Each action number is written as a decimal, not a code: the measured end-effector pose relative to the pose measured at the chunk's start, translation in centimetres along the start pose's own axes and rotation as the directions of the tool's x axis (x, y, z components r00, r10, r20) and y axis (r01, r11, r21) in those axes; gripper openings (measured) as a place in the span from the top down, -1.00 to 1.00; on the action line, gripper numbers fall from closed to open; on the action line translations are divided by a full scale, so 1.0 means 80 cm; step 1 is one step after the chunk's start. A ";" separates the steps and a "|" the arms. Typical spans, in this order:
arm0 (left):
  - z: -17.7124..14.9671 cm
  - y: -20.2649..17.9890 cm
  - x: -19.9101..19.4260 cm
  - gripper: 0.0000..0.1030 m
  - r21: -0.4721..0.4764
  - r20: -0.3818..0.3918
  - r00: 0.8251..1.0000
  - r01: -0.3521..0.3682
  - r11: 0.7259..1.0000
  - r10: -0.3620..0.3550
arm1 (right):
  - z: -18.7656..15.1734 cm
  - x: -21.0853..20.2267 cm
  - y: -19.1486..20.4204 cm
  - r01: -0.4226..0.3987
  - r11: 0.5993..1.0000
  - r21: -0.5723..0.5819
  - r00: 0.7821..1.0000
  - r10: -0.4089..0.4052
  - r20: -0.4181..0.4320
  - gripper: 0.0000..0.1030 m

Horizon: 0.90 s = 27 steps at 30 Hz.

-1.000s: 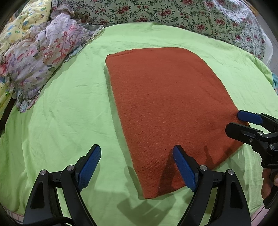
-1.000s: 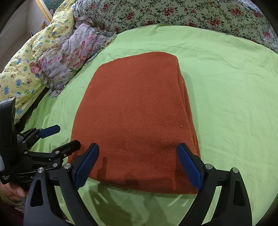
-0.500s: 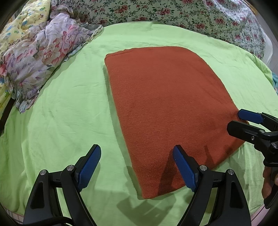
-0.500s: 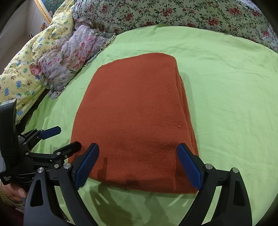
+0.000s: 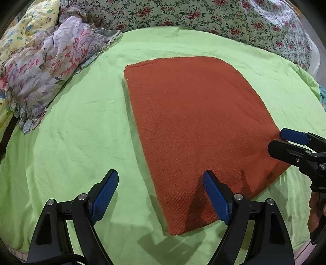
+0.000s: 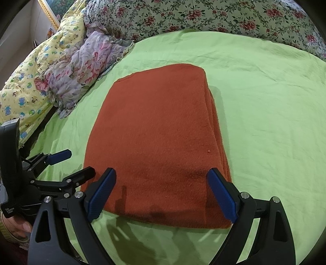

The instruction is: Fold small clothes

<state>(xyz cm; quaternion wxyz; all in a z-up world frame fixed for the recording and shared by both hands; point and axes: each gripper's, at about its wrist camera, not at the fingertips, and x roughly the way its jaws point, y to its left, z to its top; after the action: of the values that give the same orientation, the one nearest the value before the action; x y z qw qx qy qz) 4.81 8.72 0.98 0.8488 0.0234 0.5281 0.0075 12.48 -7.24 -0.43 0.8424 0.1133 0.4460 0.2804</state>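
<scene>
A rust-orange knitted garment (image 5: 199, 126) lies folded flat into a rectangle on the green sheet (image 5: 77, 130). My left gripper (image 5: 161, 183) hovers open over its near left corner, nothing between its blue pads. My right gripper (image 6: 163, 183) hangs open above the garment's (image 6: 156, 140) near edge, its pads apart and empty. Each gripper shows in the other's view: the right gripper (image 5: 283, 140) at the garment's right corner, the left gripper (image 6: 73, 163) at its left edge. Stacked layers show along the garment's right side.
A crumpled floral cloth (image 5: 44, 67) lies at the sheet's left side, beside a yellow printed quilt (image 6: 30, 85). A flowered bedcover (image 6: 224, 16) runs along the back. A hand (image 5: 314, 212) holds the right gripper's grip.
</scene>
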 end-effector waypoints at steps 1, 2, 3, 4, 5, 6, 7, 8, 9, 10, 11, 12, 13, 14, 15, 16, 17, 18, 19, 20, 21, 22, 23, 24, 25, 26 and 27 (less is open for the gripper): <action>0.000 0.000 0.000 -0.66 0.000 0.002 1.000 -0.001 1.000 0.001 | 0.000 0.000 0.001 0.000 1.000 0.001 1.000 0.000 0.001 -0.78; 0.002 0.001 -0.001 -0.65 -0.001 0.002 1.000 -0.002 1.000 0.002 | 0.001 0.000 0.000 0.000 1.000 0.003 1.000 0.000 0.002 -0.78; 0.002 0.002 -0.001 -0.65 -0.002 0.003 1.000 -0.002 1.000 0.002 | 0.002 -0.001 -0.001 0.001 1.000 0.004 1.000 -0.001 0.002 -0.78; 0.003 0.003 -0.002 -0.65 -0.005 0.003 1.000 -0.001 1.000 0.001 | 0.003 0.000 -0.001 0.001 1.000 0.006 1.000 -0.001 0.003 -0.78; 0.004 0.003 -0.002 -0.65 -0.006 0.003 1.000 -0.001 1.000 0.001 | 0.003 -0.001 -0.002 0.001 1.000 0.007 1.000 -0.001 0.003 -0.78; 0.004 0.004 -0.002 -0.65 -0.008 0.003 1.000 -0.001 1.000 0.001 | 0.003 -0.001 -0.003 0.001 1.000 0.008 1.000 -0.001 0.003 -0.78; 0.004 0.004 -0.003 -0.65 -0.009 0.004 1.000 -0.002 1.000 0.002 | 0.003 -0.001 -0.003 0.002 1.000 0.007 1.000 -0.002 0.002 -0.78; 0.005 0.005 -0.003 -0.65 -0.009 0.005 1.000 -0.003 1.000 0.003 | 0.004 -0.001 -0.003 0.003 1.000 0.006 1.000 -0.003 0.002 -0.78; 0.005 0.005 -0.004 -0.65 -0.010 0.005 1.000 -0.003 1.000 0.003 | 0.005 -0.001 -0.003 0.003 1.000 0.006 1.000 -0.003 0.002 -0.78; 0.004 0.005 -0.004 -0.65 -0.011 0.005 1.000 -0.003 1.000 0.003 | 0.005 -0.001 -0.002 0.004 1.000 0.007 1.000 -0.004 0.003 -0.78; 0.004 0.006 -0.005 -0.65 -0.012 0.005 1.000 -0.003 1.000 0.003 | 0.006 -0.001 -0.003 0.004 1.000 0.007 1.000 -0.004 0.003 -0.78; 0.004 0.006 -0.005 -0.65 -0.013 0.007 1.000 -0.005 1.000 0.005 | 0.006 -0.001 -0.004 0.003 1.000 0.008 1.000 -0.003 0.004 -0.78; 0.004 0.006 -0.006 -0.65 -0.013 0.009 1.000 -0.006 1.000 0.006 | 0.006 -0.001 -0.003 0.004 1.000 0.009 1.000 -0.004 0.004 -0.78; 0.003 0.006 -0.007 -0.65 -0.013 0.010 1.000 -0.006 1.000 0.007 | 0.006 -0.001 -0.003 0.005 1.000 0.011 1.000 -0.005 0.005 -0.78; 0.003 0.006 -0.007 -0.65 -0.013 0.011 1.000 -0.007 1.000 0.007 | 0.007 -0.001 -0.003 0.004 1.000 0.012 1.000 -0.004 0.005 -0.78; 0.002 0.006 -0.008 -0.65 -0.014 0.011 1.000 -0.007 1.000 0.008 | 0.007 -0.001 -0.003 0.003 1.000 0.013 1.000 -0.003 0.006 -0.78; 0.002 0.006 -0.008 -0.65 -0.014 0.011 1.000 -0.007 1.000 0.007 | 0.008 -0.001 -0.004 0.002 1.000 0.014 1.000 -0.002 0.007 -0.78; 0.002 0.006 -0.008 -0.65 -0.015 0.011 1.000 -0.007 1.000 0.007 | 0.007 -0.001 -0.004 0.001 1.000 0.016 1.000 -0.001 0.008 -0.78; 0.002 0.007 -0.009 -0.65 -0.016 0.011 1.000 -0.008 1.000 0.008 | 0.007 -0.001 -0.003 0.001 1.000 0.017 1.000 -0.001 0.008 -0.78; 0.001 0.007 -0.009 -0.65 -0.017 0.010 1.000 -0.008 1.000 0.008 | 0.007 -0.002 -0.004 0.001 1.000 0.016 1.000 -0.001 0.008 -0.78; 0.001 0.007 -0.009 -0.65 -0.017 0.010 1.000 -0.008 1.000 0.008 | 0.007 -0.002 -0.004 0.000 1.000 0.016 1.000 0.000 0.008 -0.78; 0.000 0.007 -0.010 -0.65 -0.018 0.009 1.000 -0.008 1.000 0.008 | 0.007 -0.001 -0.004 0.000 1.000 0.016 1.000 -0.001 0.007 -0.78; -0.001 0.007 -0.010 -0.65 -0.018 0.009 1.000 -0.008 1.000 0.008 | 0.007 -0.002 -0.005 0.001 1.000 0.015 1.000 -0.001 0.007 -0.78; -0.001 0.007 -0.010 -0.65 -0.017 0.009 1.000 -0.009 1.000 0.010 | 0.007 -0.002 -0.005 0.000 1.000 0.015 1.000 0.000 0.008 -0.78; -0.001 0.006 -0.010 -0.65 -0.016 0.009 1.000 -0.009 1.000 0.009 | 0.008 -0.002 -0.005 -0.001 1.000 0.016 1.000 0.001 0.008 -0.78; -0.001 0.006 -0.010 -0.65 -0.015 0.009 1.000 -0.009 1.000 0.009 | 0.008 -0.002 -0.005 -0.001 1.000 0.015 1.000 0.001 0.008 -0.78; -0.001 0.005 -0.010 -0.65 -0.014 0.009 1.000 -0.009 1.000 0.009 | 0.008 -0.002 -0.004 -0.002 1.000 0.016 1.000 0.002 0.010 -0.78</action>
<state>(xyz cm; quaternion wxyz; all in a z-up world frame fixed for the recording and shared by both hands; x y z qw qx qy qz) 4.36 9.11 1.68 0.8513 0.0199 0.5241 0.0151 13.04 -7.60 -0.10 0.8434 0.1218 0.4440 0.2770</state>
